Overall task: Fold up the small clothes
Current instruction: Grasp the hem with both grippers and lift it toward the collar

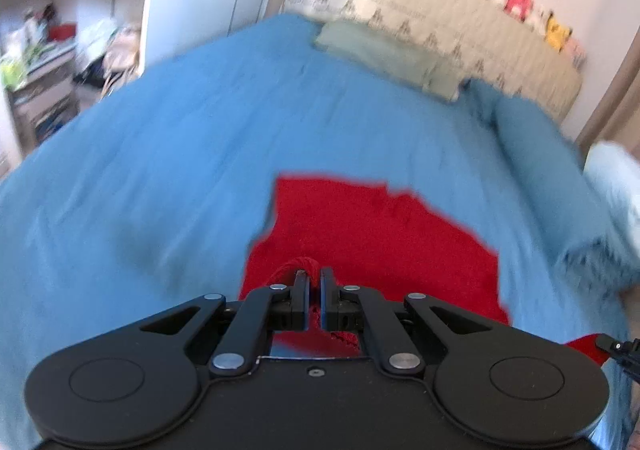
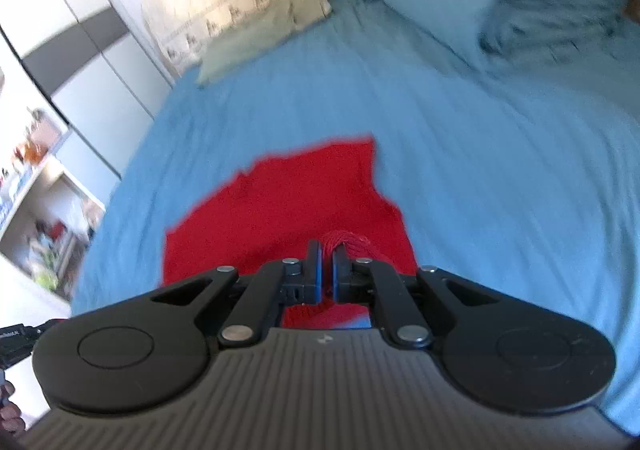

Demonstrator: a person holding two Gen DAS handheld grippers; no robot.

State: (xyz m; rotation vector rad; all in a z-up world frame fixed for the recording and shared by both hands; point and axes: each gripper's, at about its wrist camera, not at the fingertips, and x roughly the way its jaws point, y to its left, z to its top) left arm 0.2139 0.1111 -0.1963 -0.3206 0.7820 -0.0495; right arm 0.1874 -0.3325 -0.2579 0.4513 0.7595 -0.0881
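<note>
A small red knitted garment point(image 1: 372, 238) lies spread on the blue bedspread point(image 1: 160, 154). My left gripper point(image 1: 315, 274) is shut on its near edge, red knit bunched between the pads. In the right wrist view the same red garment point(image 2: 288, 202) lies on the bedspread point(image 2: 480, 154), and my right gripper point(image 2: 327, 250) is shut on another part of its near edge. The right gripper's tip shows at the lower right of the left wrist view point(image 1: 616, 348). Both views are motion blurred.
A green pillow point(image 1: 384, 54) and a patterned cream headboard cover point(image 1: 440, 26) lie at the bed's far end. Folded blue bedding point(image 1: 548, 162) sits at the right. White shelves point(image 1: 60, 50) with clutter stand at the left, beside a wardrobe point(image 2: 80, 62).
</note>
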